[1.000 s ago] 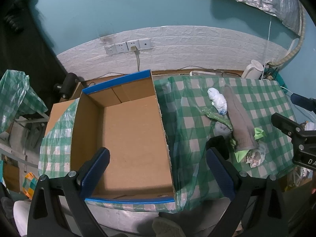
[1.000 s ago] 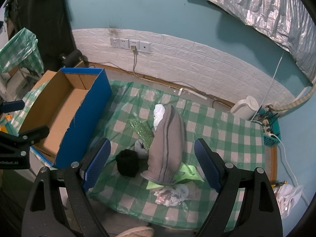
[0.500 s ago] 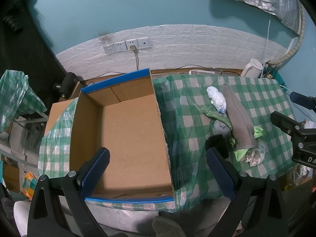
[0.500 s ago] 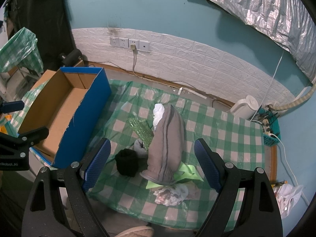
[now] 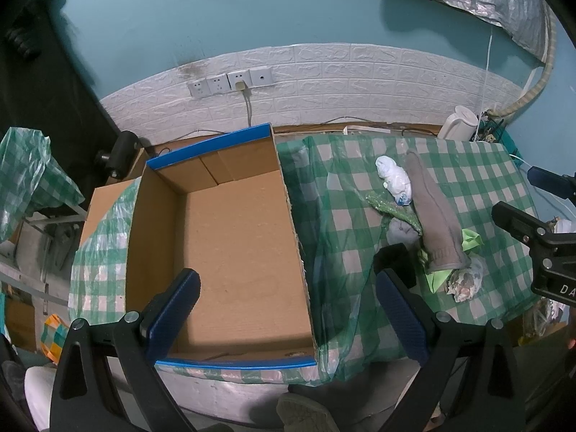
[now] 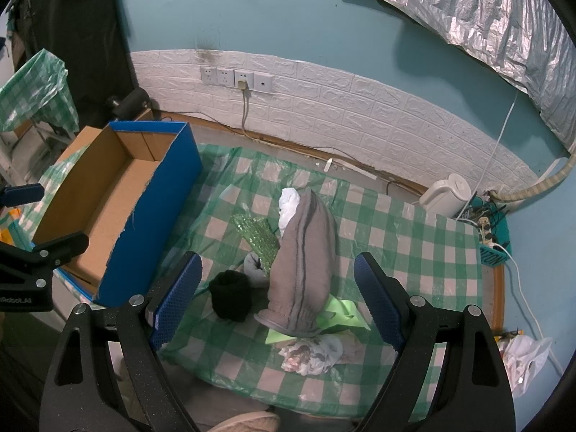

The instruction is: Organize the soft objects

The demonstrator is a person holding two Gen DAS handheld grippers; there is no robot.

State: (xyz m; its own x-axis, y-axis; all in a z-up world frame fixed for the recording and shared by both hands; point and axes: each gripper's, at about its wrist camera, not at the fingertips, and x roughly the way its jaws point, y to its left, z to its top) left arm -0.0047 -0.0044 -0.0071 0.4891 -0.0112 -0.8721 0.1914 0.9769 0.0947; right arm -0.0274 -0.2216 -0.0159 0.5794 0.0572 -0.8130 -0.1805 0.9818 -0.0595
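A pile of soft things lies on the green checked tablecloth [image 6: 414, 237]: a long grey sock [image 6: 306, 262] [image 5: 433, 226], a black rolled cloth [image 6: 230, 297], a white cloth [image 6: 289, 203] [image 5: 394, 180], a green sparkly piece [image 6: 257, 234], a bright green sheet [image 6: 342, 318] and a crumpled printed bag [image 6: 311, 354]. An empty cardboard box [image 5: 230, 252] [image 6: 108, 208] with blue outer walls stands to their left. My left gripper [image 5: 288, 313] hovers open high over the box's near edge. My right gripper [image 6: 279, 300] hangs open above the pile, holding nothing.
A white kettle [image 6: 446, 194] and a teal basket with a power strip [image 6: 493, 234] sit at the table's far right. Wall sockets [image 6: 235, 77] with a cable are behind. A green checked plastic bag [image 6: 32, 90] hangs at the left. A white bag [image 6: 525, 360] lies on the floor.
Both grippers have drifted only slightly; the scene in each view shifts a little. Nothing was grasped or moved.
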